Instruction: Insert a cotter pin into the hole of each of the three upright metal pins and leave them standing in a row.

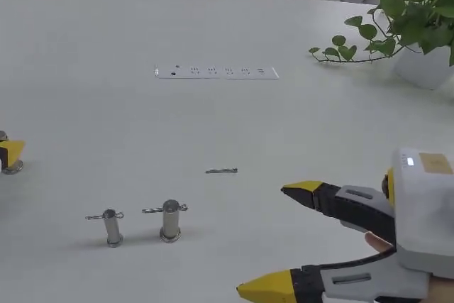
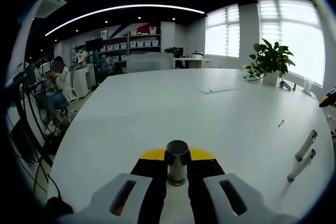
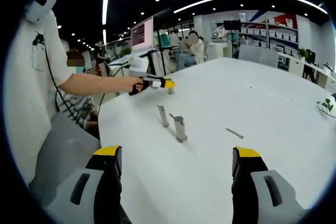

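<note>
Two upright metal pins stand side by side, the left pin (image 1: 111,227) and the right pin (image 1: 170,221), each with a cotter pin through its top. They also appear as pins (image 3: 180,128) in the right gripper view. A loose cotter pin (image 1: 221,171) lies flat on the table beyond them. My left gripper (image 2: 177,156) is shut on a third metal pin (image 2: 177,162), which stands upright on the table. In the head view, that left gripper (image 1: 10,152) is at the far left edge. My right gripper (image 1: 280,239) hovers open near the front right, holding nothing.
A white power strip (image 1: 216,72) lies flat at mid-table. A potted plant (image 1: 415,23) stands at the back right corner. The white table (image 1: 319,125) is bare between the pins and the strip. People sit at desks (image 2: 55,80) beyond the table's far end.
</note>
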`<action>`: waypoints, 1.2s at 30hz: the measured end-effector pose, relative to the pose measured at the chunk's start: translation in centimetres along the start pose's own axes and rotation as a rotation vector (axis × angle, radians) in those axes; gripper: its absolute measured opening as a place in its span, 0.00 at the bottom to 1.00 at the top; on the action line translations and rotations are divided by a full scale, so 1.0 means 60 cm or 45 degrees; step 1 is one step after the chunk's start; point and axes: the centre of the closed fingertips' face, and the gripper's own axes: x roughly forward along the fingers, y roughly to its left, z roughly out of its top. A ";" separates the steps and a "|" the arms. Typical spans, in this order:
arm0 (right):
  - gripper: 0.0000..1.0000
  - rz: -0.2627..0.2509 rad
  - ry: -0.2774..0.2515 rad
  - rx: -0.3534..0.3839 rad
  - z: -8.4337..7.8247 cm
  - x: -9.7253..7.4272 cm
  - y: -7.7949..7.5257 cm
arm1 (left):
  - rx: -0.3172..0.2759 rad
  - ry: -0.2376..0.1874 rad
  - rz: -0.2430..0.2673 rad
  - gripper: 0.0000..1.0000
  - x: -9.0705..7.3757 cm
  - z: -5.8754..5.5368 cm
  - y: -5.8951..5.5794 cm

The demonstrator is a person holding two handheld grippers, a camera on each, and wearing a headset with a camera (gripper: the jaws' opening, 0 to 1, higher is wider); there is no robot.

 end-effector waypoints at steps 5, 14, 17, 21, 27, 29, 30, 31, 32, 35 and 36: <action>0.87 0.009 0.004 -0.012 0.000 0.002 0.005 | 0.007 -0.002 -0.005 0.12 -0.021 -0.002 -0.010; 0.87 0.014 0.000 -0.023 0.001 0.000 0.011 | 0.038 0.009 -0.033 0.11 -0.046 -0.012 -0.034; 0.87 0.016 -0.002 -0.029 0.001 -0.001 0.013 | 0.042 0.007 -0.044 0.11 -0.054 -0.012 -0.041; 0.87 0.020 -0.002 -0.037 0.001 -0.002 0.017 | 0.067 0.008 -0.056 0.11 -0.067 -0.012 -0.052; 0.87 0.026 0.002 -0.048 -0.002 -0.004 0.024 | 0.081 0.013 -0.078 0.11 -0.085 -0.017 -0.071; 0.87 0.026 0.005 -0.053 -0.003 -0.005 0.025 | 0.081 0.016 -0.084 0.11 -0.091 -0.019 -0.078; 0.87 0.026 0.004 -0.056 -0.004 -0.005 0.027 | 0.082 0.018 -0.087 0.11 -0.094 -0.019 -0.081; 0.87 0.027 0.003 -0.055 -0.004 -0.006 0.027 | 0.073 0.018 -0.087 0.11 -0.098 -0.019 -0.084; 0.87 0.029 0.002 -0.055 -0.004 -0.006 0.029 | 0.057 0.009 -0.094 0.11 -0.103 -0.019 -0.090; 0.87 0.031 -0.002 -0.058 -0.005 -0.007 0.031 | 0.052 0.006 -0.105 0.11 -0.114 -0.021 -0.103; 0.87 0.033 -0.003 -0.059 -0.006 -0.007 0.032 | 0.063 0.011 -0.108 0.11 -0.117 -0.022 -0.108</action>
